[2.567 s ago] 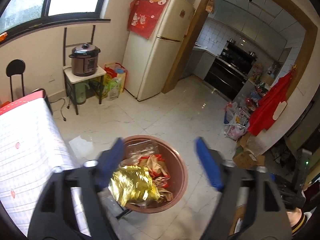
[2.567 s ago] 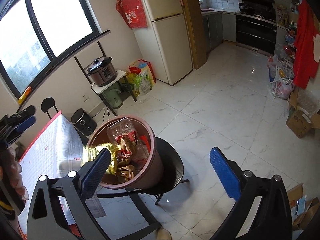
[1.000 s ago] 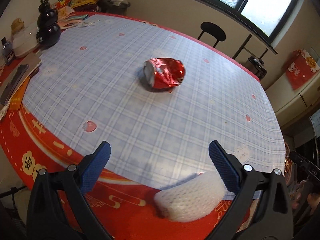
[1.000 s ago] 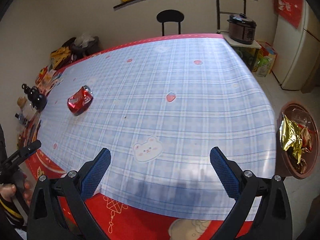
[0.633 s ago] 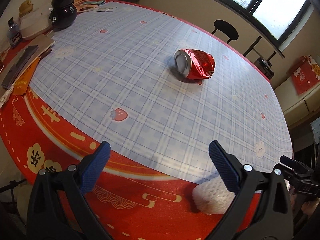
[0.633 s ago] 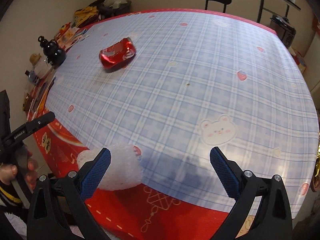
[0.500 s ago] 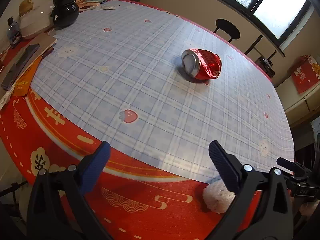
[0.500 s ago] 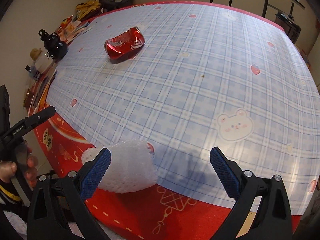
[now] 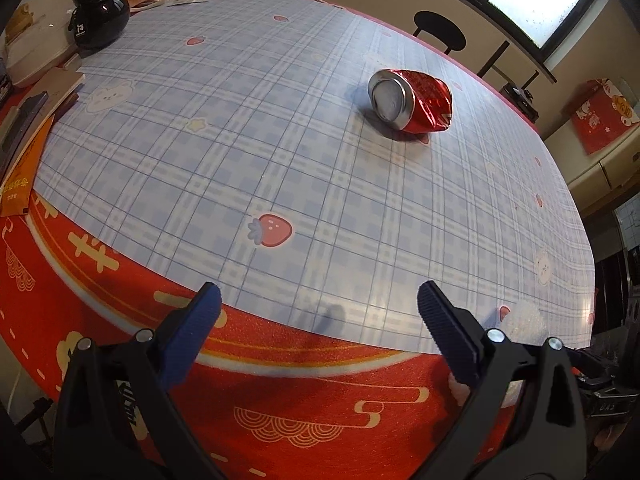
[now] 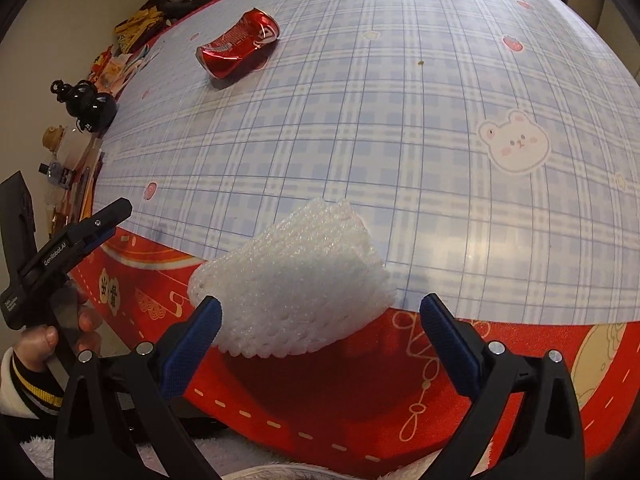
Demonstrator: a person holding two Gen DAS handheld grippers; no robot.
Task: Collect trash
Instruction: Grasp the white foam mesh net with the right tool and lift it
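A crushed red soda can (image 9: pixel 412 100) lies on its side on the blue plaid tablecloth (image 9: pixel 280 140), far ahead of my open left gripper (image 9: pixel 318 332), which hovers over the table's red front border. The right wrist view shows the same can (image 10: pixel 238 44) at the far left. A white foam net wrap (image 10: pixel 296 292) lies at the table's near edge, just ahead of my open right gripper (image 10: pixel 320 334) and between its fingertips' line. A sliver of that foam wrap (image 9: pixel 524 316) shows at the right of the left wrist view.
A black gourd-shaped bottle (image 9: pixel 98 12), books and small clutter crowd the table's far left edge. A black chair (image 9: pixel 440 34) stands beyond the table under the window. A hand (image 10: pixel 52 332) in a striped cuff holds the left gripper at the table's left front.
Both grippers swung from the full trash bin to the table. The right gripper has closed in on the foam wrap; the left gripper has shifted left, the can now further right in its view.
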